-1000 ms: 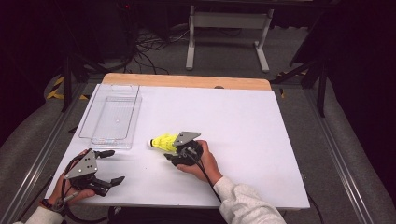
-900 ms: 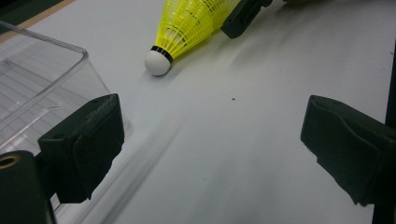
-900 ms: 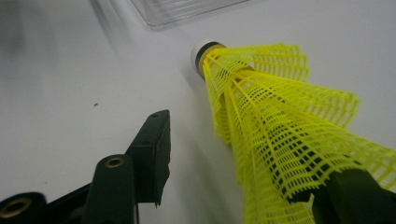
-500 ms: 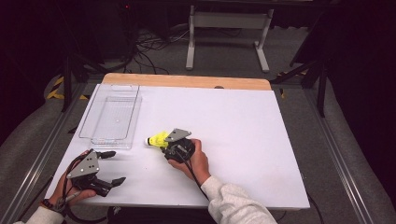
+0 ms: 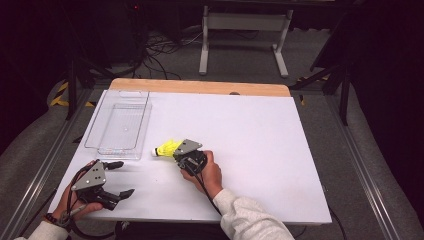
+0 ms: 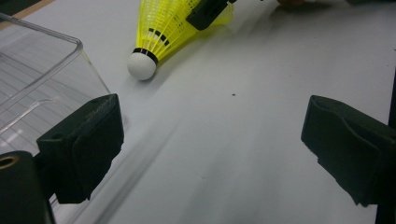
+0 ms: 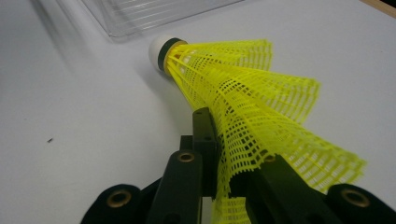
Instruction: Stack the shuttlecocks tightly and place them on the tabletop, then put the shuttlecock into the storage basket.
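A yellow shuttlecock point(image 5: 165, 148) with a white cork tip lies on the white table, cork pointing left toward the clear tray point(image 5: 117, 156). My right gripper point(image 5: 176, 151) has just been closing and is now shut on the shuttlecock's mesh skirt point(image 7: 243, 93); in the right gripper view the skirt is pinched flat between the jaws of the right gripper point(image 7: 224, 154). At the table's near left, my left gripper point(image 5: 125, 178) rests open and holds nothing. In the left gripper view the left gripper point(image 6: 212, 140) faces the shuttlecock point(image 6: 161, 32), well short of it.
The clear plastic tray point(image 6: 37, 70) stands at the left, just beyond the shuttlecock's cork, and nothing lies in it. A wooden strip point(image 5: 200, 86) runs along the table's far edge. A white metal stand point(image 5: 242, 37) and cables are on the floor behind.
My right gripper has edged left toward the tray and its jaws have closed on the shuttlecock's skirt. The left gripper has stayed put.
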